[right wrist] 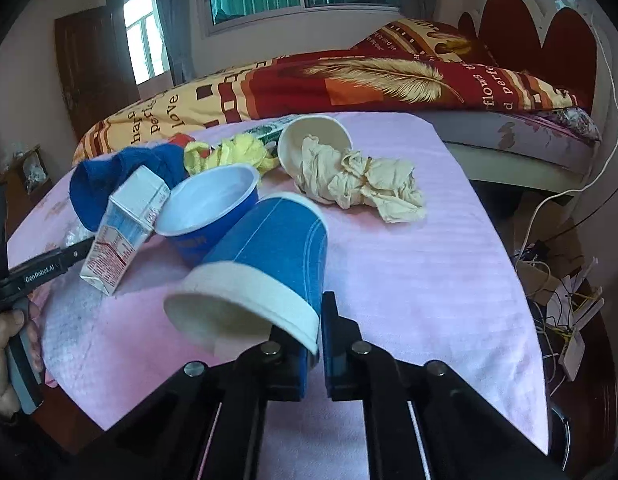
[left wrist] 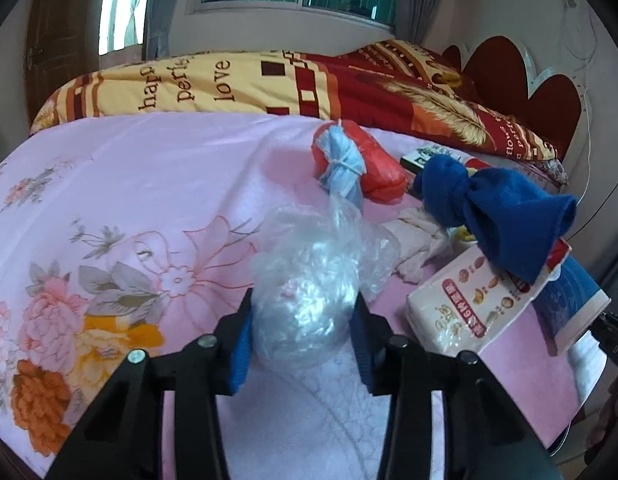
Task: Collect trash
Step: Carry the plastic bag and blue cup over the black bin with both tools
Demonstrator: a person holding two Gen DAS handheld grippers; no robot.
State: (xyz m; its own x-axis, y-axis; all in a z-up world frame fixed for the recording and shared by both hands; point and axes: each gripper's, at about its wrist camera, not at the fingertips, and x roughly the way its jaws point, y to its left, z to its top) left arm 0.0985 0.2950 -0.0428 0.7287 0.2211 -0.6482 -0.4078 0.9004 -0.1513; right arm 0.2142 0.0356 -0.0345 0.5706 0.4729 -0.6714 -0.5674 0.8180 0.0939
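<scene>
The left claw [left wrist: 303, 334] is partly closed, its blue pads [left wrist: 241, 354] squeezing a crumpled clear plastic bag [left wrist: 309, 280] on the pink sheet [left wrist: 149, 168]. The right claw [right wrist: 315, 350] is clenched on the white rim of a tipped blue paper cup [right wrist: 269, 256]. A milk carton [right wrist: 123, 228] lies at ten o'clock from the cup, crumpled paper [right wrist: 361, 184] at one o'clock, and a bed [right wrist: 521, 136] behind.

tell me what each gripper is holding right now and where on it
Left gripper: the crumpled clear plastic bag, pinched across its bunched lower part. Right gripper: the blue paper cup, clamped on its white rim wall.
</scene>
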